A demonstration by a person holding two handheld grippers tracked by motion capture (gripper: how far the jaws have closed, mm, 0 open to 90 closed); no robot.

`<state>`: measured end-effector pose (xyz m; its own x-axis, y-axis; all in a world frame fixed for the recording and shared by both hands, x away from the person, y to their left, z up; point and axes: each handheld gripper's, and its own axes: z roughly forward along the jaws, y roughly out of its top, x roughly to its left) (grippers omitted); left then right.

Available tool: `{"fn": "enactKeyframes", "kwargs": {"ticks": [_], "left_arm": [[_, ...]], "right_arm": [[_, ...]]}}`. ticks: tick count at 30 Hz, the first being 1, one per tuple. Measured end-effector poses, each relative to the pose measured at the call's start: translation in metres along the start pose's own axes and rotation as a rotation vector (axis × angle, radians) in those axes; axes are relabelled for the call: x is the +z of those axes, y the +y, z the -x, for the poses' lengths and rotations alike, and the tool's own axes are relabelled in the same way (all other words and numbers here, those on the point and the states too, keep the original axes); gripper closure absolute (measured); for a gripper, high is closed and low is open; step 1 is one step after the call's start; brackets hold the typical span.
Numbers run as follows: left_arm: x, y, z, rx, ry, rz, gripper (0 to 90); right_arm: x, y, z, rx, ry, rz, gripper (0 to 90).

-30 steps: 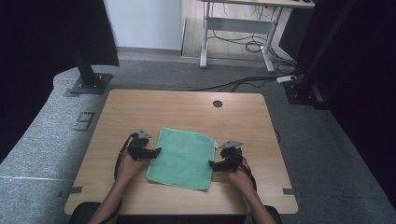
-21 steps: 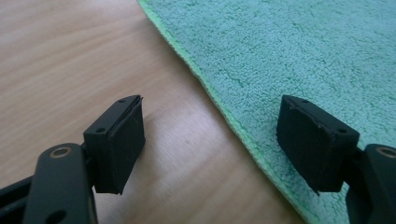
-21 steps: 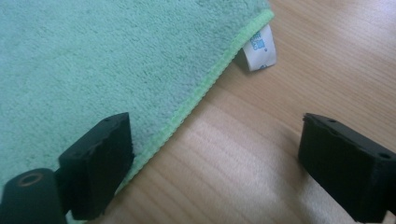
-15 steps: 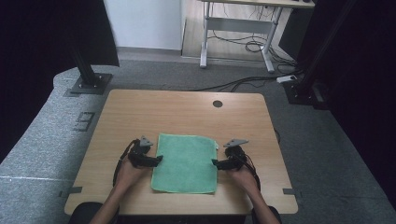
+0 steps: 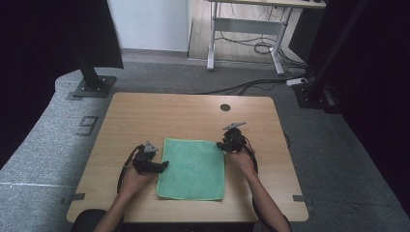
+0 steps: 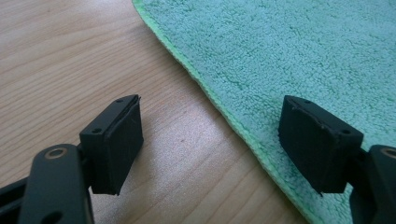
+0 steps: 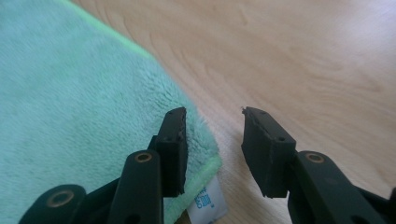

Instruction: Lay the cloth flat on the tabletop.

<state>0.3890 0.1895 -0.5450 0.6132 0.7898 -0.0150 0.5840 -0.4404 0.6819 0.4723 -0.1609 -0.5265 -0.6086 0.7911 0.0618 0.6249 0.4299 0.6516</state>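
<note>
The green towel (image 5: 192,168) lay flat on the near middle of the wooden table (image 5: 174,113), a white label (image 7: 207,201) sticking out at its far right corner. The left gripper (image 5: 163,166) sat at the towel's left edge, jaws wide apart astride the hem. The right gripper (image 5: 220,144), at that far right corner, had just been closing; its jaws stood apart, gripping nothing.

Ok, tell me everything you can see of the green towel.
The towel is a green terry cloth with a lighter stitched hem, lying flat and roughly square on the wooden table, nearer the person's edge. A small white care label sticks out at one corner. The open left gripper straddles its left hem; the right gripper stands over the labelled corner, its jaws just closing, nothing pinched yet.
</note>
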Motion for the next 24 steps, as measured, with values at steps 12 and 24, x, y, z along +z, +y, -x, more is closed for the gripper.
{"fn": "enactKeyframes", "kwargs": {"ticks": [12,24], "left_arm": [[0.001,0.0,0.002,-0.004,0.005,0.014,22.1],[0.001,-0.001,0.002,-0.003,0.007,0.018,22.4]], "right_arm": [[-0.019,0.002,-0.032,-0.101,0.032,0.035,83.5],[-0.004,-0.016,-0.121,-0.293,0.22,-0.04,76.6]]}}
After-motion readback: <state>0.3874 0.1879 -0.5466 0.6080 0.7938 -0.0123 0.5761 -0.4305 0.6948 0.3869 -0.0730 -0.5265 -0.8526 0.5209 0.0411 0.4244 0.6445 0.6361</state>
